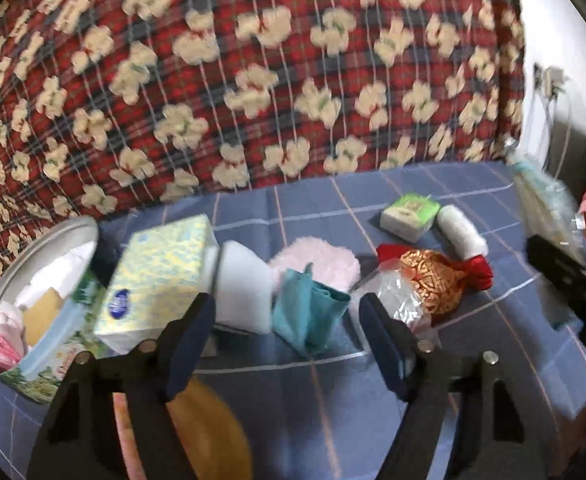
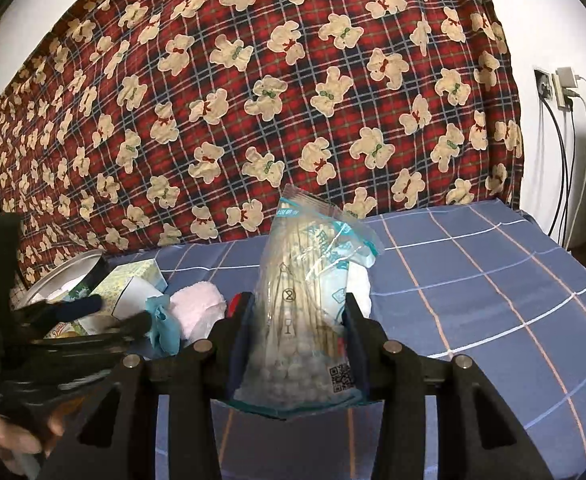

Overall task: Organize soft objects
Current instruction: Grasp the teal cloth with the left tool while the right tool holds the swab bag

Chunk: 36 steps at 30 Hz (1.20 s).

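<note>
Nearest my right lens, my right gripper (image 2: 297, 332) is closed on a clear bag of cotton swabs (image 2: 307, 300). Both dark blue pads press the bag's sides. The bag stands nearly upright between them, its sealed top toward the bear-print blanket (image 2: 293, 80) and its swab tips down by the printed square code. I hold this gripper above the blue checked sheet (image 2: 493, 280), pointing slightly downward.

My left gripper (image 1: 287, 338) points more steeply down at the sheet. Its jaws stand partly open, and nothing is between the pads. Just beyond its tips lies a teal cloth (image 1: 309, 312), not touched. From the right view, my hand (image 2: 9, 436) shows at the lower left edge, blurred, around the left tool's handle.

Item positions, left view:
- A round tin (image 1: 59, 340) lies tipped at the left, with soft pieces inside.
- A tissue box (image 1: 153, 280) rests against the tin.
- A white foam block (image 1: 245, 288) sits just beside the box.
- A pink fluffy cloth (image 1: 325, 260) lies behind the teal cloth.
- A gold and red pouch (image 1: 437, 280) lies right of centre, with a crinkled clear wrapper (image 1: 393, 300) touching it.
- A green tissue pack (image 1: 409, 216) and a white roll (image 1: 461, 232) lie farther back, near each other.
</note>
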Tool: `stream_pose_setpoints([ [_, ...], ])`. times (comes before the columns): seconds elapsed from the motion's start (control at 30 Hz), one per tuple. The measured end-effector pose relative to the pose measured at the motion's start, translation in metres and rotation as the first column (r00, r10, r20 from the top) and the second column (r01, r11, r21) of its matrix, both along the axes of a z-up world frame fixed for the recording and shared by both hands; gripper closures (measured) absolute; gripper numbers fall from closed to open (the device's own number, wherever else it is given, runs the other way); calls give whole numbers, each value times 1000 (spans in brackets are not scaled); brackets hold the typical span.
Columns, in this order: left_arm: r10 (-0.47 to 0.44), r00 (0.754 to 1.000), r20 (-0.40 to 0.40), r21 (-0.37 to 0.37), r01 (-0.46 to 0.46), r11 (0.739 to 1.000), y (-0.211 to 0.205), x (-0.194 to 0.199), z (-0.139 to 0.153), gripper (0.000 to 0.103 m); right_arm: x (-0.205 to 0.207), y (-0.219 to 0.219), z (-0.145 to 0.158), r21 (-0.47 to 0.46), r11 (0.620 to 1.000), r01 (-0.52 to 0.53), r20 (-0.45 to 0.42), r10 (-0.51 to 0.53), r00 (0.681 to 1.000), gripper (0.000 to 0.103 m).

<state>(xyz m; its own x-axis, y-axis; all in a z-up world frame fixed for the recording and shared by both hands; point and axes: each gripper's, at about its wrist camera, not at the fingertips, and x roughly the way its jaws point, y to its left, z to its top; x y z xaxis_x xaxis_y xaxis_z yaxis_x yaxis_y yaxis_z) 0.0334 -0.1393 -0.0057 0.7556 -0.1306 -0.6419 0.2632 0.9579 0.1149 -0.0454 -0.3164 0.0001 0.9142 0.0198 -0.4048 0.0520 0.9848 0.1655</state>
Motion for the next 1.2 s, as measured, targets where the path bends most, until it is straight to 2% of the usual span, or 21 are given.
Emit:
stream_pose_setpoints([
  [0.07, 15, 1000, -27, 34, -14, 999, -12, 9, -11, 41, -2, -1, -1, 0, 1000, -8, 3, 8, 1000, 58],
  [0.13, 40, 998, -56, 78, -36, 996, -22, 19, -22, 43, -3, 0, -2, -4, 1000, -20, 3, 20, 1000, 58],
  [0.2, 53, 994, -99, 88, -44, 995, -27, 28, -33, 44, -2, 3, -3, -9, 1000, -27, 2, 27, 1000, 58],
  [0.23, 60, 992, -115, 89, -50, 995, -28, 31, -36, 47, -1, 3, -3, -11, 999, -33, 2, 33, 999, 58],
  [0.33, 75, 982, -171, 76, -63, 995, -30, 43, -48, 64, -1, 7, -3, -16, 999, -40, 0, 40, 999, 58],
  [0.37, 73, 978, -195, 61, -62, 996, -29, 46, -53, 66, -1, 8, -3, -20, 999, -40, 0, 40, 999, 58],
  [0.5, 60, 979, -194, 13, -59, 998, -24, 45, -55, 80, 0, 10, -2, -34, 999, -32, 1, 32, 999, 58],
  [0.67, -32, 987, -155, -152, 8, 988, -6, 25, -48, 81, -4, 6, 0, -54, 998, 11, 27, -9, 1000, 58],
  [0.73, -109, 987, -121, -254, 76, 964, 5, 12, -35, 81, -5, 3, 1, -56, 998, 28, 31, -26, 999, 58],
  [0.8, -182, 981, -65, -318, 152, 936, 14, -6, -22, 81, -5, 1, 1, -51, 998, 40, 32, -38, 999, 58],
  [0.9, -232, 973, 4, -338, 219, 915, 20, -26, -10, 81, -5, -3, 2, -43, 998, 50, 31, -48, 998, 58],
  [1.1, -318, 947, 39, -426, 304, 852, 32, -41, -1, 81, -9, -2, 4, -67, 994, 86, 52, -82, 995, 58],
  [1.13, -326, 945, 35, -429, 309, 849, 33, -40, -1, 81, -9, 0, 4, -75, 993, 87, 49, -83, 995, 58],
  [1.2, -307, 952, 5, -392, 284, 875, 27, -41, -5, 81, -8, 2, 4, -88, 993, 85, 46, -81, 996, 58],
])
